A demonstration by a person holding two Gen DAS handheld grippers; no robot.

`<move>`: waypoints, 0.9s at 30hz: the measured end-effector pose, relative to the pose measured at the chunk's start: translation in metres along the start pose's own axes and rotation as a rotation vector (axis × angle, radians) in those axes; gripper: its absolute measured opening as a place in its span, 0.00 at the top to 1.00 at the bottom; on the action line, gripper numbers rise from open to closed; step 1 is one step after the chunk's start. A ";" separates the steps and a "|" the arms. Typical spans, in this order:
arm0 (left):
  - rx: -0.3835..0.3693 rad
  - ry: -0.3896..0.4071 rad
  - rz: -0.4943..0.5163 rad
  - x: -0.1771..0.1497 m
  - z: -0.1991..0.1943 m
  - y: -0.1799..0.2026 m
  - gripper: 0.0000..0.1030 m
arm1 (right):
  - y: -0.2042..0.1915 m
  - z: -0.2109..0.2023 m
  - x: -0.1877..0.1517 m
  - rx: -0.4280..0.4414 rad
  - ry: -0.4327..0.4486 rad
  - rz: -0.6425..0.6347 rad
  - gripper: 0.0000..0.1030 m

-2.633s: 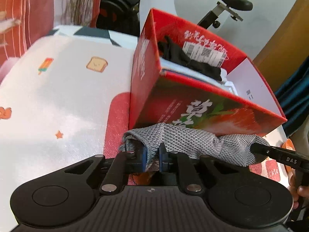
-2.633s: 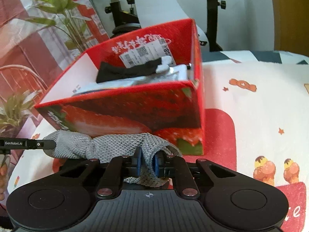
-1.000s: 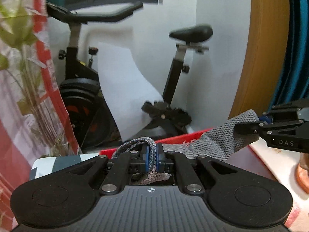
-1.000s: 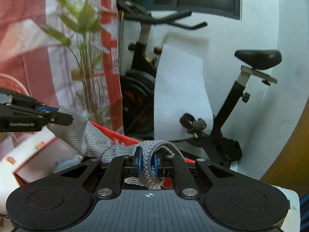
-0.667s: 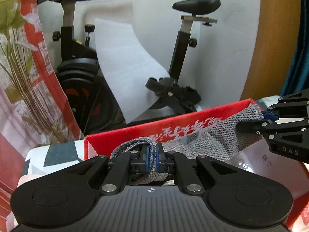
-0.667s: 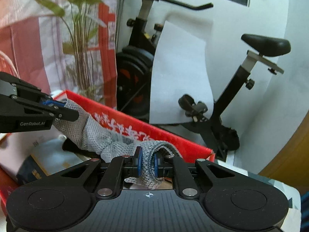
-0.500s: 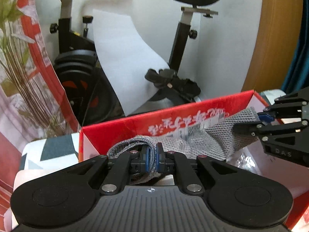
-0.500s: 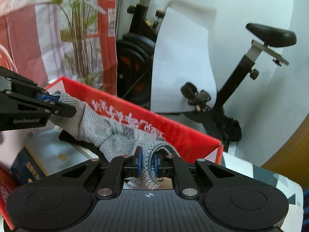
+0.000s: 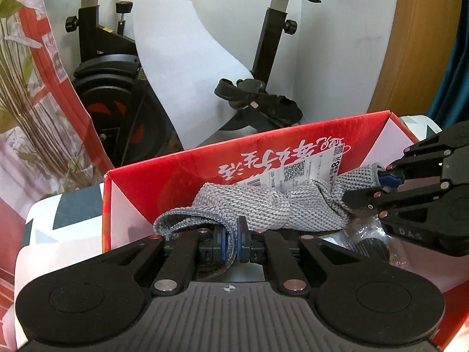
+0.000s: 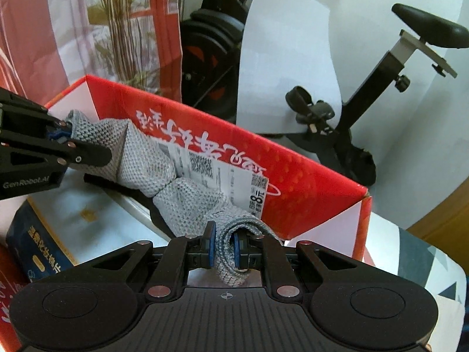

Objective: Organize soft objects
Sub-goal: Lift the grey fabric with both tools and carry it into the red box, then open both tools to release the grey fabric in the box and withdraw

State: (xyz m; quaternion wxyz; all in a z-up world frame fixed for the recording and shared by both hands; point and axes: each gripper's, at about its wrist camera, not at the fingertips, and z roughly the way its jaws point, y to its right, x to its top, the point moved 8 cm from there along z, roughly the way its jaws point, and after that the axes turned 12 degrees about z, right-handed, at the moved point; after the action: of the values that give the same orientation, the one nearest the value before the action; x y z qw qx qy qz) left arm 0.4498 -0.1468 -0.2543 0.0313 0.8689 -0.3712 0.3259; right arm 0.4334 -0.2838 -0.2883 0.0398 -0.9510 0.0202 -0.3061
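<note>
Red carton (image 9: 181, 173) before exercise bike (image 9: 263, 67), white wall (image 9: 346, 44).

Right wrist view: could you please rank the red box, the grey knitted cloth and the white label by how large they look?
1. red box
2. grey knitted cloth
3. white label, partly hidden behind the cloth, so its full size is unsure.

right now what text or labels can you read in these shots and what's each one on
"GenRobot.AI": on the left gripper, seen in the right wrist view.
"DAS": on the right gripper, seen in the left wrist view.
"8": large digit on the white sticker inside the red box; its QR codes and fine print are too small.
White Chinese brush lettering on the red box, upside down: not readable.
Yellow Chinese text on the blue package: too small.
</note>
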 end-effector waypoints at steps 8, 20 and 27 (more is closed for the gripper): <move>-0.010 -0.024 -0.009 -0.001 0.003 -0.001 0.92 | 0.003 0.004 -0.003 -0.014 -0.033 0.011 0.87; 0.004 -0.045 -0.019 -0.014 -0.016 -0.005 0.86 | 0.014 -0.014 -0.005 -0.032 -0.003 0.041 0.75; 0.016 -0.010 -0.007 -0.015 -0.037 0.000 0.61 | 0.018 -0.037 -0.009 -0.028 0.027 0.055 0.64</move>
State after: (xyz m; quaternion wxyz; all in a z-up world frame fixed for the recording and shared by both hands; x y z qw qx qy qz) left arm 0.4221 -0.1267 -0.2342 0.0235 0.8721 -0.3656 0.3244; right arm 0.4043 -0.3037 -0.2653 0.0346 -0.9464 0.0509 -0.3172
